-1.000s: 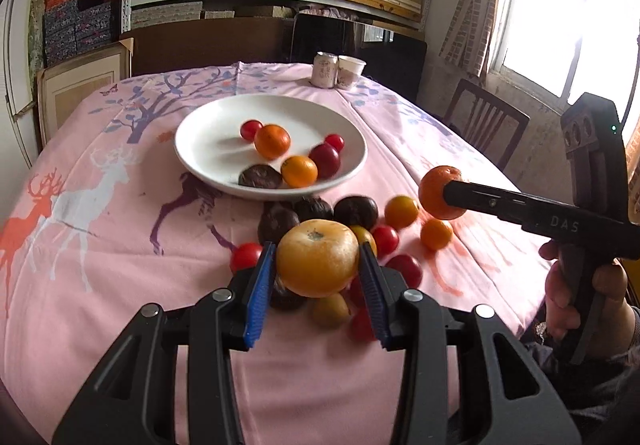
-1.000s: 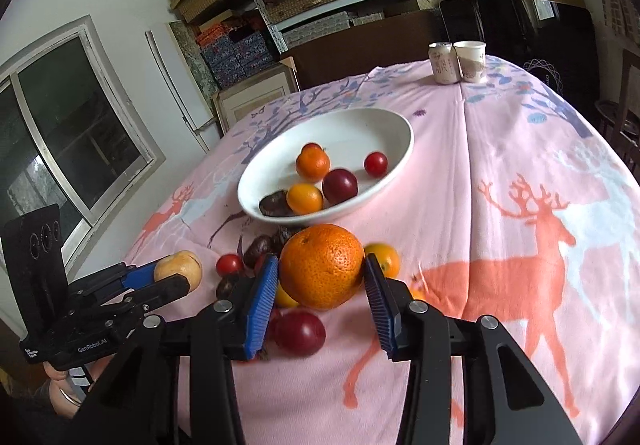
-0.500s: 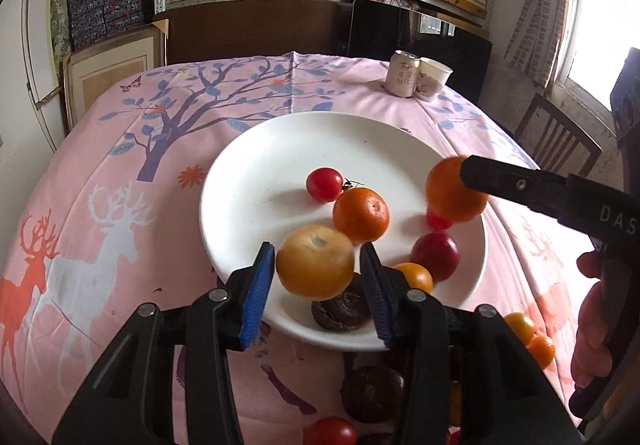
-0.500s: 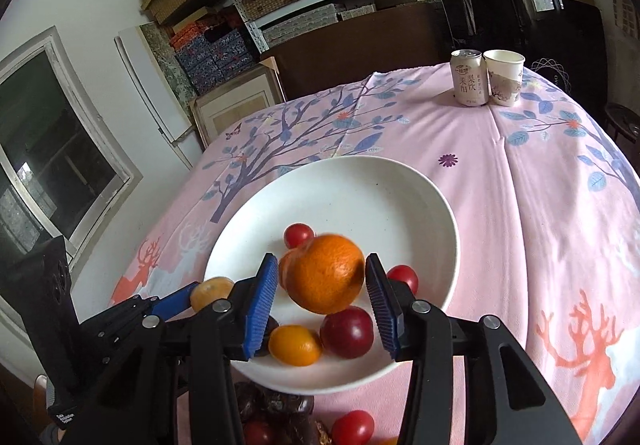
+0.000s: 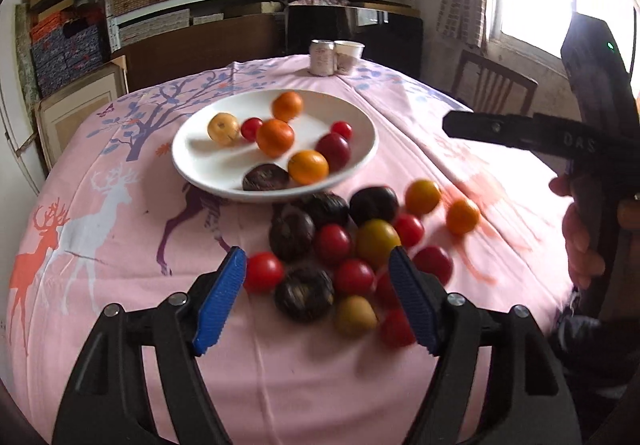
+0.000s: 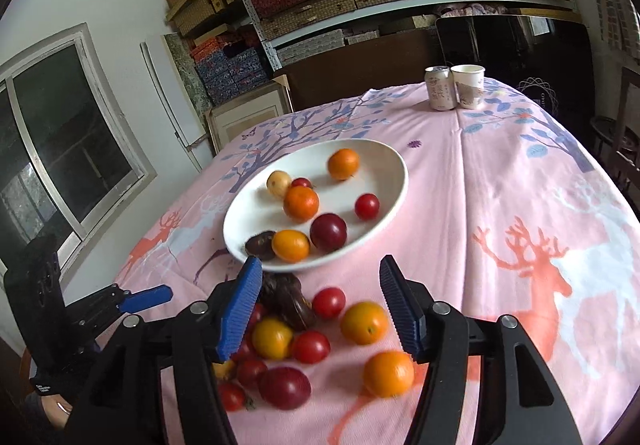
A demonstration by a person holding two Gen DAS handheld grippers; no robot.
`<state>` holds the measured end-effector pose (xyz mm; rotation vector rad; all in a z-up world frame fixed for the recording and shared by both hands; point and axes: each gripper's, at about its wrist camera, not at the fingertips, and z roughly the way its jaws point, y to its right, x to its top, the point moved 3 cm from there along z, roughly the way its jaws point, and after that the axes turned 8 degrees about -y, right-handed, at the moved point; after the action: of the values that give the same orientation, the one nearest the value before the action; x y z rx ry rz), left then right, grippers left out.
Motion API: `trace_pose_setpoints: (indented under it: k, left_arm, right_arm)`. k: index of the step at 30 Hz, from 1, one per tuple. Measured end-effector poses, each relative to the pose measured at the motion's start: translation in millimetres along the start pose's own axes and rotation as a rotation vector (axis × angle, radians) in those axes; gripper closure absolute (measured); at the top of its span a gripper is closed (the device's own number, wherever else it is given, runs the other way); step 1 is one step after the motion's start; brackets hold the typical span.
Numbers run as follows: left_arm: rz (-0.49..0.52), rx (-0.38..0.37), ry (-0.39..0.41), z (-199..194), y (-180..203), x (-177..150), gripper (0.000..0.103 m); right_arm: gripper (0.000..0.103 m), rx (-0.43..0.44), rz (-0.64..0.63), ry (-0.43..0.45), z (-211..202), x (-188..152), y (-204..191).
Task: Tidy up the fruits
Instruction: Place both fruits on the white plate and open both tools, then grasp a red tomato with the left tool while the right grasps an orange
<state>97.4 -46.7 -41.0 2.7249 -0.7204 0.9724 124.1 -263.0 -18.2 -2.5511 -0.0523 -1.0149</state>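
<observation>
A white plate (image 5: 192, 161) (image 6: 394, 181) holds several fruits, among them a pale yellow fruit (image 5: 223, 128) (image 6: 279, 183) and an orange (image 5: 287, 106) (image 6: 343, 164) at its far side. A pile of loose fruits (image 5: 340, 241) (image 6: 296, 337) lies on the pink tablecloth in front of the plate. My left gripper (image 5: 316, 293) is open and empty, hovering over the pile. My right gripper (image 6: 320, 305) is open and empty above the pile; it also shows in the left wrist view (image 5: 452, 125) at the right.
A drink can (image 6: 439, 88) (image 5: 322, 57) and a paper cup (image 6: 468, 85) (image 5: 348, 55) stand at the table's far edge. A wooden chair (image 5: 492, 85) stands at the right. Shelves of boxes fill the back wall.
Both grippers opened and let go of their fruits onto the plate, the yellow fruit from the left, the orange from the right. Both have pulled back over the pile.
</observation>
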Motion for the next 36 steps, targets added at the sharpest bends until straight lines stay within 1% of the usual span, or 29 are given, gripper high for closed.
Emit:
trace_pose_setpoints:
  k: [3,5,7,8,10,13,16,19,23,25,27,29,31,34,36]
  left_arm:
    - [0.057,-0.005,-0.025,-5,20,-28,0.032]
    - [0.066,-0.003,-0.030,-7,27,-36,0.034]
    - [0.054,-0.041,-0.041,-6,32,-38,0.046]
    - [0.053,-0.051,-0.045,-4,34,-39,0.048]
    - [0.061,-0.068,-0.059,1,42,-39,0.061]
    - [0.076,-0.090,-0.072,10,53,-38,0.067]
    - [0.074,-0.042,-0.066,19,55,-34,0.067]
    - [0.031,-0.053,-0.078,25,46,-30,0.067]
    - [0.036,-0.059,-0.112,34,47,-34,0.066]
    - [0.058,-0.040,-0.092,34,51,-38,0.070]
    - [0.048,-0.035,-0.077,31,51,-38,0.073]
    - [0.006,-0.053,-0.060,26,44,-35,0.074]
    - [-0.023,-0.082,-0.025,16,39,-32,0.074]
    - [-0.030,-0.099,0.020,-1,38,-29,0.074]
    - [-0.023,-0.097,0.032,-7,39,-29,0.074]
  right_arm:
    - [0.041,0.006,0.045,-0.012,-10,-30,11]
    - [0.041,0.012,0.078,-0.028,-13,-46,19]
    - [0.041,0.010,0.100,-0.051,-12,-58,23]
    - [0.041,0.007,0.107,-0.061,-12,-63,24]
    - [0.041,0.000,0.119,-0.071,-12,-69,27]
    - [0.041,-0.013,0.117,-0.062,-18,-72,29]
    - [0.041,-0.018,0.112,-0.047,-23,-71,29]
    - [0.041,-0.017,0.102,-0.041,-26,-71,28]
    - [0.041,-0.032,0.070,-0.043,-25,-72,24]
    - [0.041,-0.034,0.065,-0.050,-23,-73,24]
    - [0.041,-0.033,0.060,-0.062,-19,-74,23]
    - [0.041,-0.045,0.049,-0.070,-16,-75,23]
    - [0.041,-0.054,0.032,-0.077,-12,-73,20]
    - [0.042,-0.093,0.004,-0.076,-3,-67,17]
    - [0.043,-0.112,0.001,-0.084,5,-62,16]
